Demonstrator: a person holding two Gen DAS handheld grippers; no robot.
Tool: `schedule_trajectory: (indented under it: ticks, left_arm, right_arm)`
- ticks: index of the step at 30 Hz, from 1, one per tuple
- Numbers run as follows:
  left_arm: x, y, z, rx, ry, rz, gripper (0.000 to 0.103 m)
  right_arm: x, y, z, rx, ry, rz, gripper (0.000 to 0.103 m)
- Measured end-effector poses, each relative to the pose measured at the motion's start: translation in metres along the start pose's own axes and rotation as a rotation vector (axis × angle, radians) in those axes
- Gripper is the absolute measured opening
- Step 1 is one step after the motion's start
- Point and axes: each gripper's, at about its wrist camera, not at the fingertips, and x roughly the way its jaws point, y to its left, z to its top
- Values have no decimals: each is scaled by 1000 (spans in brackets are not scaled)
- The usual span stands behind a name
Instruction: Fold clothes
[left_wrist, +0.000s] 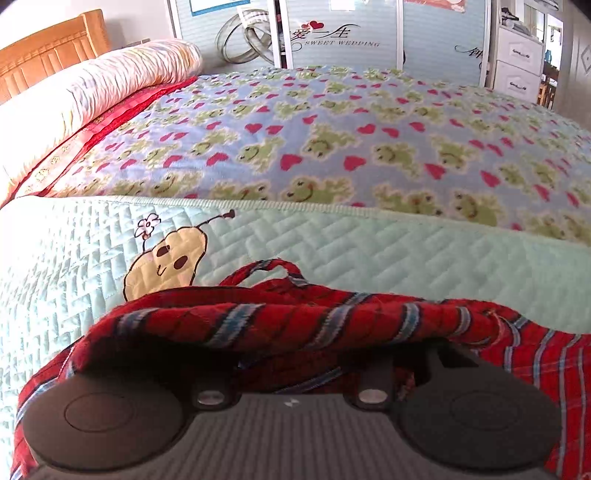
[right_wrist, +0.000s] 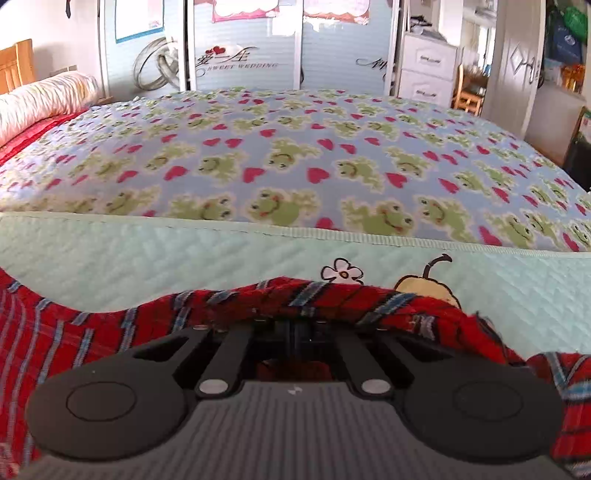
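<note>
A red plaid garment (left_wrist: 280, 317) lies crumpled on the mint quilted cover (left_wrist: 369, 251) at the near side of the bed. In the left wrist view its bunched edge is draped over my left gripper (left_wrist: 295, 343), so the fingertips are hidden; some cloth shows between the finger arms. In the right wrist view the same garment (right_wrist: 74, 339) spreads to the left and rises in a ridge over my right gripper (right_wrist: 295, 321). That gripper's finger arms are drawn close together, shut on the cloth's edge.
Beyond the mint cover (right_wrist: 184, 251) lies a blue frog-and-heart blanket (left_wrist: 332, 140). A rolled quilt (left_wrist: 92, 92) and a wooden headboard (left_wrist: 44, 51) are at the far left. Sliding wardrobe doors (left_wrist: 332, 33) and white drawers (right_wrist: 428, 70) stand behind the bed.
</note>
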Motion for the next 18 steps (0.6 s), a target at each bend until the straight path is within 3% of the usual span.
schedule_trajectory:
  ticks: [4,10,13,15,16,18]
  left_arm:
    - [13,0,2,25,-20,24,45]
    - [22,-9,-13,209,-116,79,50]
    - [17,-19,-14,296,-103,125,51]
    - [12,-20,-7,329,-46,117,56]
    - [9,-20,-3,345,-16,113,57]
    - [0,-19,2,374,24,75,62]
  right_arm:
    - [7,-3,-4,29,-79,-30,0]
    - [21,-25,-3,147,-69,38,0]
    - [21,-19,-2,125,-64,24,0]
    - [19,-12,0,91,-55,10,0]
    - [17,-12,2,85,-41,14,3]
    - [11,-15,8,103,4,61,24]
